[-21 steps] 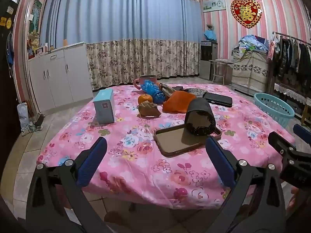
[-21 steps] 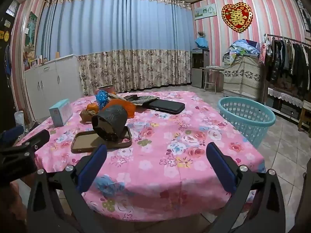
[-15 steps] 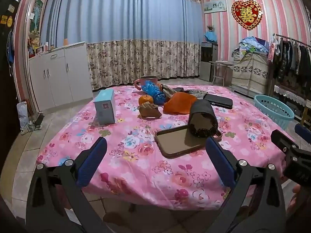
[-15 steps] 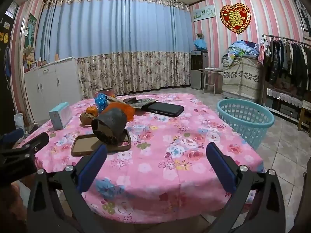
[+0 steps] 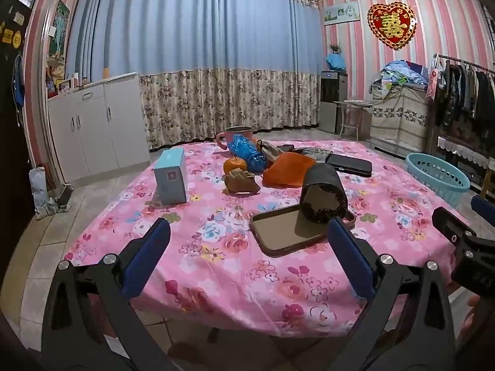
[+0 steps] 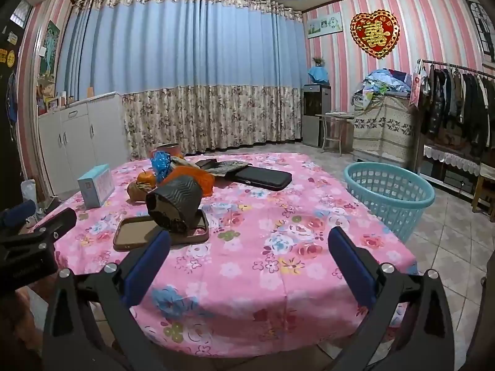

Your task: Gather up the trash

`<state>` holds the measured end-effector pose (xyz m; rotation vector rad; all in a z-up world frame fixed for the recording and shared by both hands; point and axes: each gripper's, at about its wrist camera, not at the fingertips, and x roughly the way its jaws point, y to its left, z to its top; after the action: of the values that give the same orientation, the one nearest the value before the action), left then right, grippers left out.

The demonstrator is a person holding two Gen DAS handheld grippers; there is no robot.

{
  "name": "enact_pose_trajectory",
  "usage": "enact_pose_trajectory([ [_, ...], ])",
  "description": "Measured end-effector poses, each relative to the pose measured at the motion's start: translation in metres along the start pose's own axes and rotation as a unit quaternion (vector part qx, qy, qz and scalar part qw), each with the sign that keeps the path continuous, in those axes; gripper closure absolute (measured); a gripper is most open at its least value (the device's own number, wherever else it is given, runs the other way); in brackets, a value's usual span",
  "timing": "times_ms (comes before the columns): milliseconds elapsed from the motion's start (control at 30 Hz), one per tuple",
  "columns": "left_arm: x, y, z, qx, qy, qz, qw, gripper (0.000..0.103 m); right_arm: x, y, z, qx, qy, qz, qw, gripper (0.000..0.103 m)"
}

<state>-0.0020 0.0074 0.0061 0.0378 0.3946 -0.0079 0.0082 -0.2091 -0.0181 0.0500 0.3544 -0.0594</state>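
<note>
- Nearest, the left gripper (image 5: pixel 247 253) and the right gripper (image 6: pixel 247 255) are held wide open at the table's near edge, nothing being gripped; compared with 0.7 s ago, both are brought slightly closer to the table and a little higher, so an approach is judged under way, no trash yet collected.
- Just beyond, a flat brown rectangular tray (image 5: pixel 287 232) is seen on the pink floral tablecloth (image 5: pixel 216 266); a crumpled black paper cup (image 5: pixel 323 191) lies tipped on it, unmoved.
- Farther, crumpled brown paper (image 5: pixel 241 182), an orange plastic bag (image 5: pixel 289 170) and a blue plastic bag (image 5: pixel 247 151) are clustered mid-table.
- Farthest, a teal plastic basket (image 6: pixel 389 191) stands on the floor beside the table.
</note>
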Motion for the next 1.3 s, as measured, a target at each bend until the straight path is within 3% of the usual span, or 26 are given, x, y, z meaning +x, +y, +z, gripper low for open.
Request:
enact_pose_trajectory([
  [1300, -0.0024, -0.0036, 0.0019, 0.007, -0.013, 0.000, 0.9999, 0.005, -0.0033, -0.0012, 0.0035, 0.000, -0.011, -0.004, 1.000, 0.003],
])
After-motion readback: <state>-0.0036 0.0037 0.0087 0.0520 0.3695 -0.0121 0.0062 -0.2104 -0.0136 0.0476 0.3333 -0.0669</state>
